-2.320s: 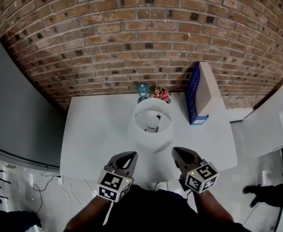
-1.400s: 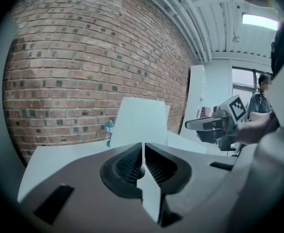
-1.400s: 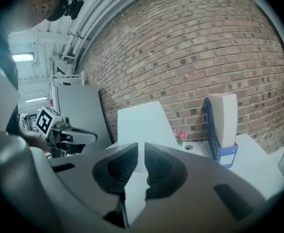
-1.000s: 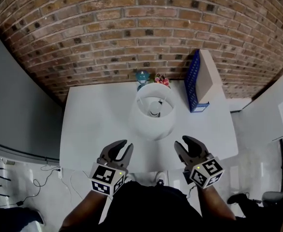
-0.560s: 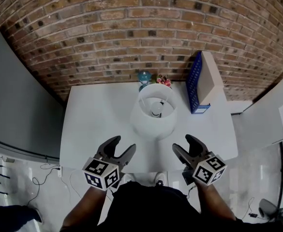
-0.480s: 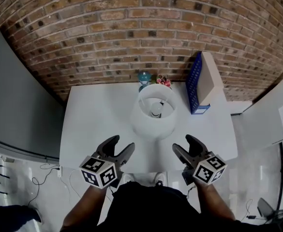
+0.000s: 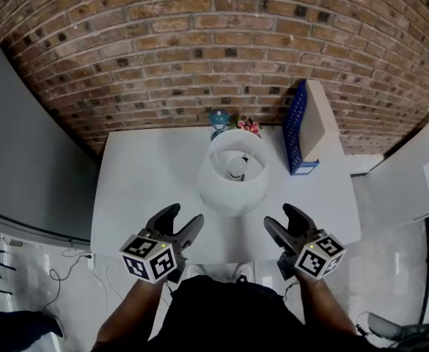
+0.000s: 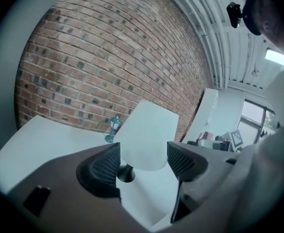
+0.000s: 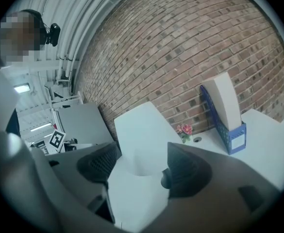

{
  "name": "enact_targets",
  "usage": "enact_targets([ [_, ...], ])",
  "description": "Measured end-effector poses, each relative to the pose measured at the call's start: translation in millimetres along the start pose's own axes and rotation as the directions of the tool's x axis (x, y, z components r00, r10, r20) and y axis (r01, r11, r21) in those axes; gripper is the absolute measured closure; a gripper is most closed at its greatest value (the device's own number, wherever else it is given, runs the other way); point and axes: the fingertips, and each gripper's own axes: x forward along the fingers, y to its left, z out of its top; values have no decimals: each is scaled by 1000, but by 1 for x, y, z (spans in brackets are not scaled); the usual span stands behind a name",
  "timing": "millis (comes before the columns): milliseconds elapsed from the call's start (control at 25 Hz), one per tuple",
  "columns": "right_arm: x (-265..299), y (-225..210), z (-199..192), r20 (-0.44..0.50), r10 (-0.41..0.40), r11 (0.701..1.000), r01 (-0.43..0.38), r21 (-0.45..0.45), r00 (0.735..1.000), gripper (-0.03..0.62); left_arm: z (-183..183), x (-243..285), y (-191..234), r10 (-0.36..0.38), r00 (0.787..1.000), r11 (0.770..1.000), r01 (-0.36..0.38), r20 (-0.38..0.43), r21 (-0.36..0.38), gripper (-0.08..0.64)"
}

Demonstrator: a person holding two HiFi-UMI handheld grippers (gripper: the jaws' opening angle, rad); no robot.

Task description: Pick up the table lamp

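Note:
The table lamp's white shade (image 7: pixel 225 193) stands upright at the middle of the white table (image 7: pixel 141 182), with its bulb showing from above. In the left gripper view the shade (image 8: pixel 144 137) and black base (image 8: pixel 126 173) lie ahead, between the jaws but well beyond them. My left gripper (image 7: pixel 181 220) (image 8: pixel 142 161) hovers at the table's near edge, left of the lamp; its jaws have just been opening and hold nothing. My right gripper (image 7: pixel 284 222) (image 9: pixel 142 164) hovers to the lamp's right, apart from the shade (image 9: pixel 142 140); its jaws have also just opened and are empty.
A blue file holder (image 7: pixel 302 134) with a pale folder stands at the table's back right. A small teal figurine (image 7: pixel 217 118) and pink flowers (image 7: pixel 248 125) sit behind the lamp against the brick wall. A grey panel borders the table's left side.
Both grippers' jaws have spread from nearly shut to wide apart, and both grippers have rolled a little. They stay at the near edge. The lamp has not moved.

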Motion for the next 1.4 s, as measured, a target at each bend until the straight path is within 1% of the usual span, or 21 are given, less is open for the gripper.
enact_targets([
  [200, 1, -7, 3, 7, -10, 1000, 10, 9, 1000, 268, 6, 2, 6, -32, 999, 994, 35, 30, -107, 261],
  [360, 4, -13, 4, 4, -16, 1000, 15, 9, 1000, 272, 9, 5, 10, -26, 999, 993, 30, 34, -117, 261],
  [640, 12, -24, 4, 8, -18, 999, 17, 40, 1000, 287, 13, 14, 13, -49, 997, 987, 57, 55, -150, 261],
  [760, 16, -32, 5, 13, -16, 996, 15, 84, 1000, 290, 12, 19, 21, -52, 996, 974, 67, 76, -216, 261],
  [920, 26, -48, 2, 11, -16, 985, 14, 171, 1000, 295, 8, 30, 37, -57, 992, 941, 91, 113, -325, 261],
  [960, 29, -52, 2, 5, -20, 981, 18, 192, 1000, 295, 7, 34, 41, -67, 990, 927, 107, 122, -360, 261],
  [1000, 32, -55, 2, 0, -22, 976, 21, 216, 1000, 295, 6, 38, 44, -81, 987, 907, 130, 136, -401, 261],
  [1040, 36, -59, 2, 1, -16, 970, 15, 244, 1000, 295, 6, 41, 48, -95, 984, 882, 153, 152, -445, 261],
  [1120, 43, -67, 1, 25, 18, 950, -25, 312, 1000, 295, 3, 47, 57, -108, 978, 823, 189, 180, -536, 261],
  [1200, 51, -75, -2, 55, 58, 921, -75, 382, 997, 294, -1, 53, 66, -111, 972, 755, 217, 206, -618, 261],
  [1240, 54, -79, -3, 63, 70, 909, -90, 407, 996, 293, -2, 56, 68, -119, 967, 721, 240, 226, -650, 261],
  [1280, 58, -82, -4, 66, 79, 899, -100, 427, 995, 288, -2, 59, 69, -127, 961, 693, 263, 246, -671, 261],
  [1360, 64, -88, -8, 68, 99, 879, -119, 462, 993, 282, -5, 63, 74, -136, 954, 655, 290, 268, -698, 261],
  [1400, 67, -89, -9, 72, 114, 867, -134, 480, 991, 281, -8, 66, 76, -139, 951, 632, 300, 276, -715, 261],
])
